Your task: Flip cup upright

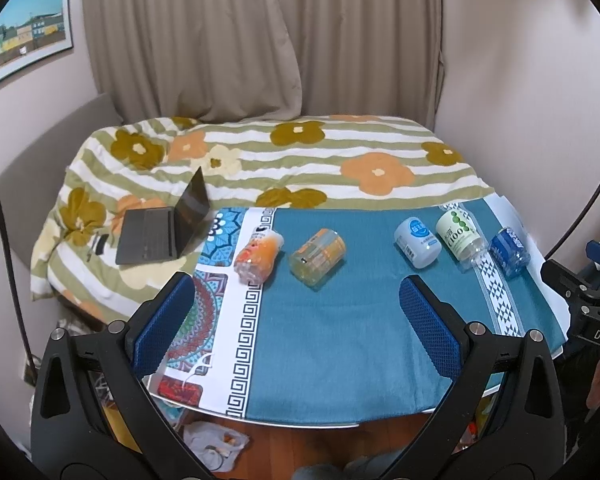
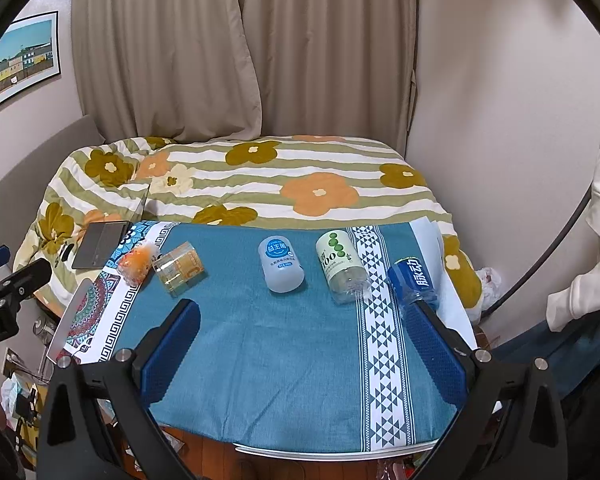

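Several plastic cups lie on their sides in a row on the blue tablecloth point(image 1: 340, 340). From left: an orange-and-white cup point(image 1: 259, 255) point(image 2: 137, 263), a yellow-orange cup point(image 1: 318, 257) point(image 2: 178, 269), a pale blue cup point(image 1: 417, 242) point(image 2: 282, 264), a green-and-white cup point(image 1: 460, 239) point(image 2: 341, 266) and a dark blue cup point(image 1: 510, 251) point(image 2: 414, 282). My left gripper point(image 1: 296, 296) is open and empty, short of the yellow-orange cup. My right gripper point(image 2: 306, 320) is open and empty, short of the pale blue and green cups.
An open laptop point(image 1: 166, 224) sits on the flowered quilt point(image 1: 300, 160) behind the table. The table's near edge point(image 1: 300, 424) is just below my fingers. Curtains and walls stand behind. The other gripper's body shows at the right edge point(image 1: 588, 312) and left edge point(image 2: 4, 304).
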